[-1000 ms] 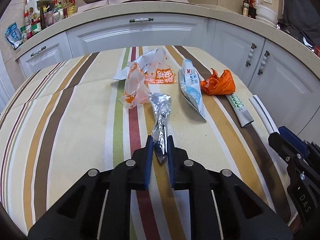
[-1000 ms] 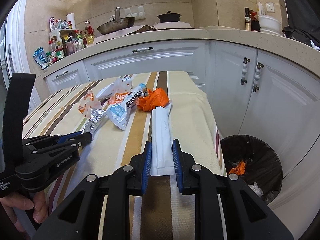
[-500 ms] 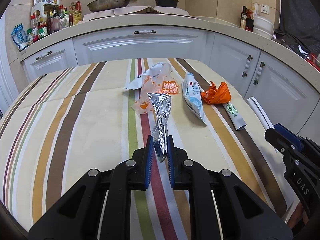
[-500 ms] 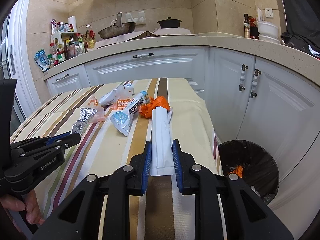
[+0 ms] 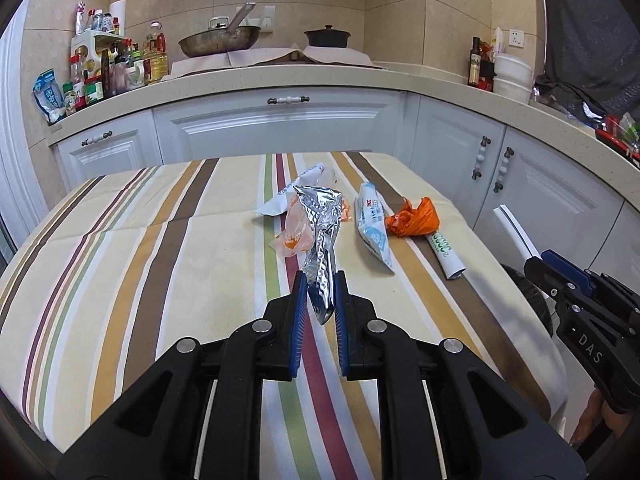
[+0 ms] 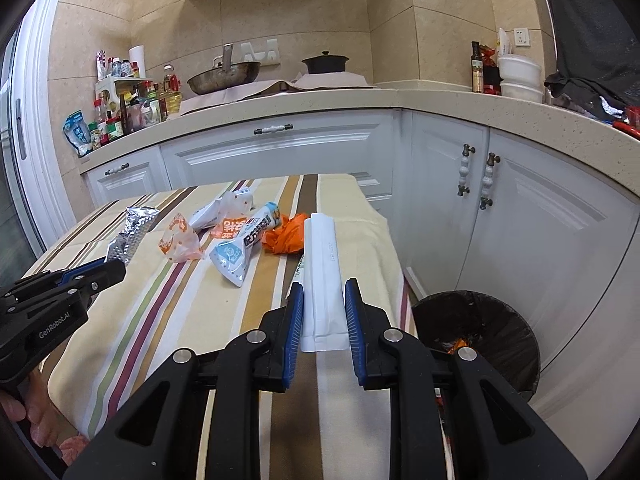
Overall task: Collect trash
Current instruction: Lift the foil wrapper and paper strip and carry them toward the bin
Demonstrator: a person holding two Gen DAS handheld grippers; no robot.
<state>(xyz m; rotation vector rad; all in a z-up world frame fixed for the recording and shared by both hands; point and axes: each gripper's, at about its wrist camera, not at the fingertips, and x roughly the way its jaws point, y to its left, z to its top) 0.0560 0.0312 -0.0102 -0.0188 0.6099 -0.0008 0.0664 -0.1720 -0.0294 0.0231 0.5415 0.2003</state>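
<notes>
Both hands are loaded. The left gripper (image 5: 320,294) is clamped on the lower end of a crumpled foil wrapper (image 5: 321,224), which stands up and away from the fingers, lifted clear of the striped table (image 5: 120,248). The right gripper (image 6: 323,306) is pinched on a flat white packet (image 6: 322,264), its long axis running straight out ahead along the fingers, above the table's right edge.

The relation that matters is the bin (image 6: 480,332): it sits on the floor just off the table's right side, below and to the right of the right gripper, with some scrap already inside. The right hand is clearly the nearer of the 2, so I'd expect the white packet to swing right and drop first, while the foil has the width of the table to cross.

4 pieces remain on the cloth: a blue-and-white pouch (image 5: 372,232), a crumpled orange bag (image 5: 414,220), an orange-printed clear bag (image 5: 294,232) and a green-lettered tube (image 5: 444,250).
</notes>
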